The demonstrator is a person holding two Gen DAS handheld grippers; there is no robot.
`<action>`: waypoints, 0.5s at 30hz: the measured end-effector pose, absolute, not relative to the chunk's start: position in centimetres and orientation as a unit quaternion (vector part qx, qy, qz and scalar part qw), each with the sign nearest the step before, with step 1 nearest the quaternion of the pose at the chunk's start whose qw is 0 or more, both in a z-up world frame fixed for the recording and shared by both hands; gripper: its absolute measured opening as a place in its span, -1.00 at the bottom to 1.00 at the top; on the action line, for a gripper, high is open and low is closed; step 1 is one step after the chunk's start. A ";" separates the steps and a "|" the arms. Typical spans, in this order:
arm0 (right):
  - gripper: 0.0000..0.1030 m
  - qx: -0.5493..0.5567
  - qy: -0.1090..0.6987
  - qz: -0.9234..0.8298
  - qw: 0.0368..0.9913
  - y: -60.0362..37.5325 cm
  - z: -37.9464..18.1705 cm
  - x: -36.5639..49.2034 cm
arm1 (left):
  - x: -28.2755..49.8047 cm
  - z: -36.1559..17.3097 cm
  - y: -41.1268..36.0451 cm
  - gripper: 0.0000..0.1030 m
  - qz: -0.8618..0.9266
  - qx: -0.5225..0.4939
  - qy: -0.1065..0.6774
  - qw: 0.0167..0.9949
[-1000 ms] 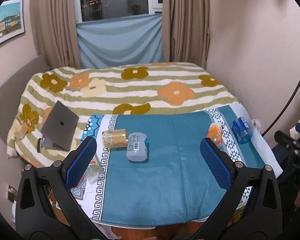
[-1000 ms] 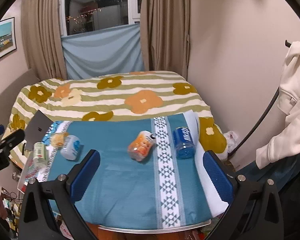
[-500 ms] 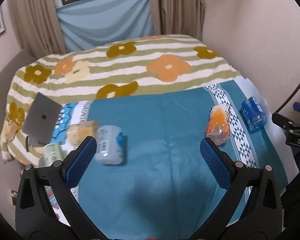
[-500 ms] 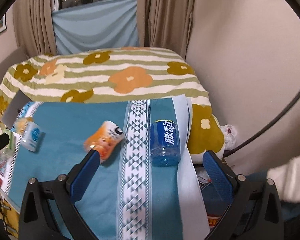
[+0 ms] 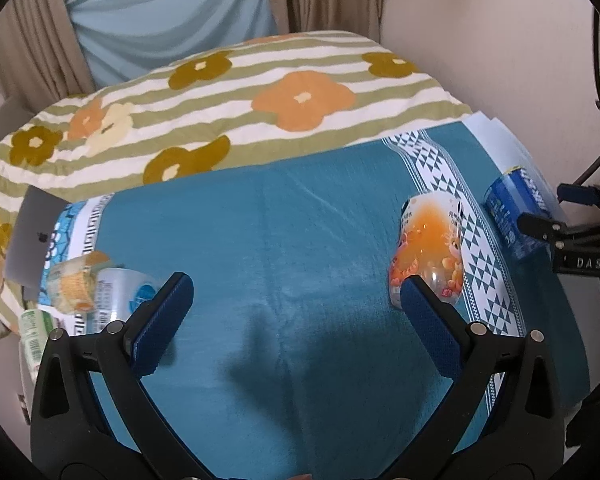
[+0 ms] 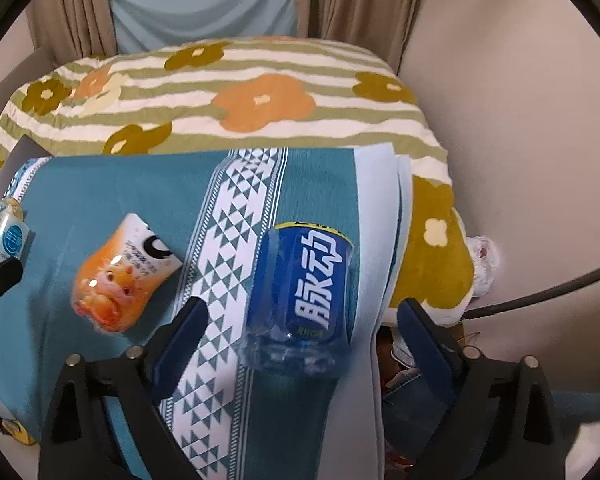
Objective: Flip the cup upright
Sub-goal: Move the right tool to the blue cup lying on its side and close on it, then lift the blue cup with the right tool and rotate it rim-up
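Note:
Several cut-bottle cups lie on their sides on a teal cloth (image 5: 284, 240). A blue-labelled cup (image 6: 300, 300) lies between the open jaws of my right gripper (image 6: 304, 316), not touched; it also shows in the left wrist view (image 5: 516, 208). An orange cup (image 5: 428, 256) lies by the right finger of my open, empty left gripper (image 5: 296, 300); it also shows in the right wrist view (image 6: 120, 276). A pale blue cup (image 5: 120, 296) and a yellow cup (image 5: 76, 280) lie at the left.
A flowered striped quilt (image 5: 236, 92) covers the bed behind the cloth. A grey laptop (image 5: 32, 236) lies at the left edge. A green can (image 5: 32, 336) stands off the cloth's left. A wall runs along the right. The other gripper (image 5: 572, 236) shows at right.
Both grippers have moved forward and down toward the cloth. The right one has swung right and closed in until the blue cup lies between its jaws. The left one has moved right.

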State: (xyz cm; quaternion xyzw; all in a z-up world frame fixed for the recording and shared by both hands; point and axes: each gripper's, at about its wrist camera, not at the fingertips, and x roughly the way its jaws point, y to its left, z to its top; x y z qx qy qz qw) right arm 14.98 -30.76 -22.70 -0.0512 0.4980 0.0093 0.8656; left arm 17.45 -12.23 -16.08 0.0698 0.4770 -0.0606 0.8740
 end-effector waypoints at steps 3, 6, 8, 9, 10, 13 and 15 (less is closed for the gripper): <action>0.65 -0.051 0.512 0.019 0.858 -31.1 -23.5 15.7 | 17.6 -16.8 -12.5 1.00 -0.060 0.072 0.484 0.870; 0.64 -0.047 0.522 0.024 0.851 -31.3 -24.1 16.4 | 17.8 -17.3 -12.6 1.00 -0.059 0.069 0.489 0.867; 0.64 -0.046 0.528 0.025 0.848 -31.4 -24.4 16.8 | 17.8 -17.6 -12.5 1.00 -0.057 0.067 0.492 0.866; 0.64 -0.047 0.531 0.024 0.846 -31.5 -24.6 17.0 | 17.9 -17.6 -12.4 1.00 -0.056 0.066 0.492 0.866; 0.62 -0.048 0.534 0.025 0.844 -31.5 -24.8 17.1 | 17.9 -17.7 -12.4 1.00 -0.055 0.065 0.492 0.866; 0.55 -0.037 0.541 0.029 0.840 -32.0 -25.2 17.5 | 18.1 -17.8 -12.3 1.00 -0.054 0.064 0.493 0.866; 0.47 -0.031 0.540 0.027 0.841 -32.2 -25.2 17.5 | 18.1 -17.9 -12.2 1.00 -0.053 0.062 0.494 0.866</action>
